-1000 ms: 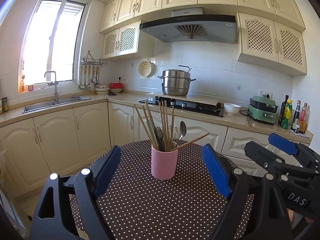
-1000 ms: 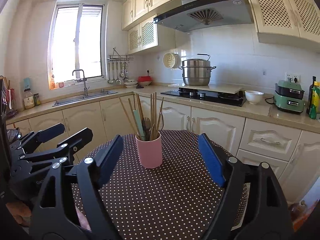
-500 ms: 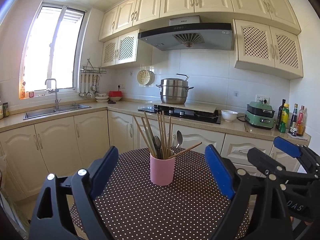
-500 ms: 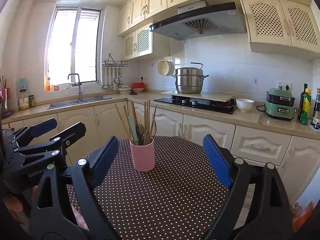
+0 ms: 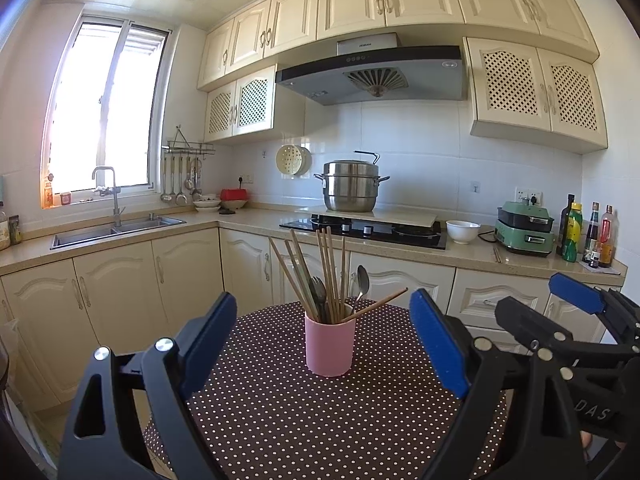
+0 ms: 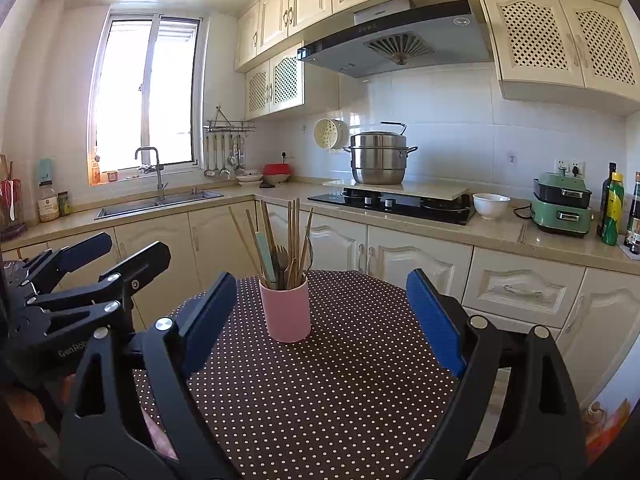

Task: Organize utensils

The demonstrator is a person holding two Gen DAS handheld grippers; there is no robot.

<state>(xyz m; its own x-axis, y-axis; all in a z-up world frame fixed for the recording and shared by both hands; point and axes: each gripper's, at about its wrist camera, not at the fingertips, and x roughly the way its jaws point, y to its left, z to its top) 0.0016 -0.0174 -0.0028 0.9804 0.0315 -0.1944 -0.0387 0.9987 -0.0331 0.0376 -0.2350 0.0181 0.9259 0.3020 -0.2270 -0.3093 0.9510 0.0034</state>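
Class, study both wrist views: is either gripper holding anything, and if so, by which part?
Nothing is held. The left gripper and the right gripper are both open, short of the pink cup of utensils.

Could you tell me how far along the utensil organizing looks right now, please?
Done: nothing visibly sorted; chopsticks, spoon and fork all stand mixed in the pink cup. In hand: nothing; left gripper and right gripper are open, short of it. Left: all the sorting.
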